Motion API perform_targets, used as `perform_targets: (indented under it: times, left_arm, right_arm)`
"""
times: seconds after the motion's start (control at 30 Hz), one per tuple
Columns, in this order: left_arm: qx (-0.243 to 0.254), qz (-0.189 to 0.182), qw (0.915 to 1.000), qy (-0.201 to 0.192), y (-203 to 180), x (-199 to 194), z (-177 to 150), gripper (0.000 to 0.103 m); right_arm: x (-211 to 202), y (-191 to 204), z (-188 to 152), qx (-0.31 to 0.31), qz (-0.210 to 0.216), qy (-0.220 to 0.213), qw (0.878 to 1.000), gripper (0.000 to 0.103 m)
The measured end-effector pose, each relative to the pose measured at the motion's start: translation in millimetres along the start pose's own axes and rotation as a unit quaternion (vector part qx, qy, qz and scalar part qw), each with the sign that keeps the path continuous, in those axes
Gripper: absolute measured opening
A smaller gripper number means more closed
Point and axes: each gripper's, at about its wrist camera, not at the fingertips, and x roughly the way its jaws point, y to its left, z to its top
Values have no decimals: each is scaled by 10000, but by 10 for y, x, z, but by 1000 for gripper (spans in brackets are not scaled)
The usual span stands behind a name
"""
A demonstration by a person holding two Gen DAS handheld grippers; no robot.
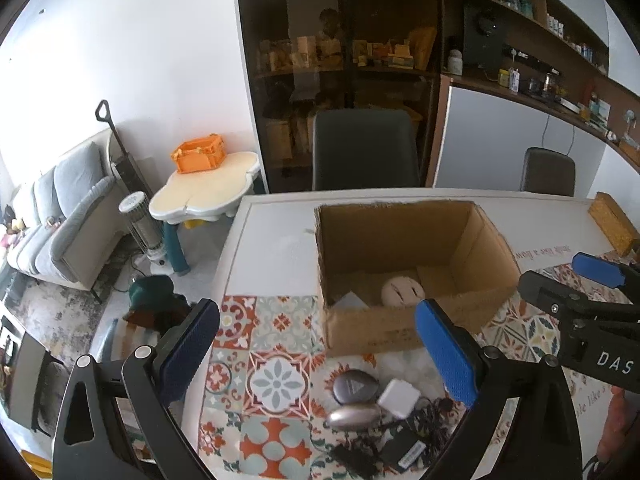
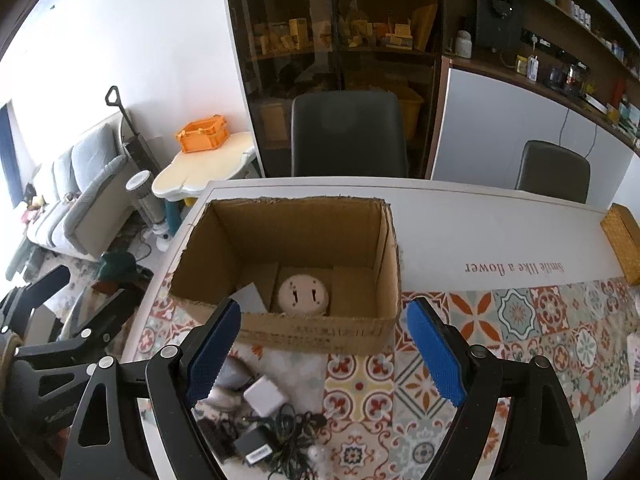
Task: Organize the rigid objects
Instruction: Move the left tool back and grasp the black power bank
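Blue ribbed pads line the black fingers of the left gripper (image 1: 318, 354), which are spread wide and hold nothing. Between and just below them, on the worktop (image 1: 276, 216) with its patterned tile cloth (image 1: 276, 380), lies a small heap: a dark grey oval device (image 1: 354, 386), a silver oval device (image 1: 352, 417) touching it, a white square charger (image 1: 399, 397) beside both, and a black adapter with tangled black cords (image 1: 404, 450) nearest the camera.

Beyond the heap, an open brown cardboard box (image 1: 404, 332) stands on the cloth. Inside it a round white disc with slots (image 1: 402, 289) rests on the floor, with a pale flat card (image 1: 352, 301) leaning near the left corner. The box's near wall hides the lower part of both.

The right gripper (image 2: 324, 354) is likewise wide open and empty, hovering over the cloth just to the right of the heap and facing the box; its dark body also shows at the right edge of the left camera's view. A woven tan box (image 2: 624, 242) sits at the worktop's far right, well apart. Behind the worktop stand two dark chairs (image 2: 348, 136), and off to the left an orange plastic crate (image 2: 202, 134) rests on a cream side table (image 2: 200, 172).
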Motion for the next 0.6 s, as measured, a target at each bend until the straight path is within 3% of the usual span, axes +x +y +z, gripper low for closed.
perform_targets:
  times: [0.37,0.6]
  left_arm:
    - [146,-231,9996,12,14,-267,-376,100]
    - [190,-292,9992,220,32,-305,-614,100]
  right_arm:
    - [-217,82,-424,28,44,75,10000,85]
    - [-330,154,-731,111,22,99,9999,85]
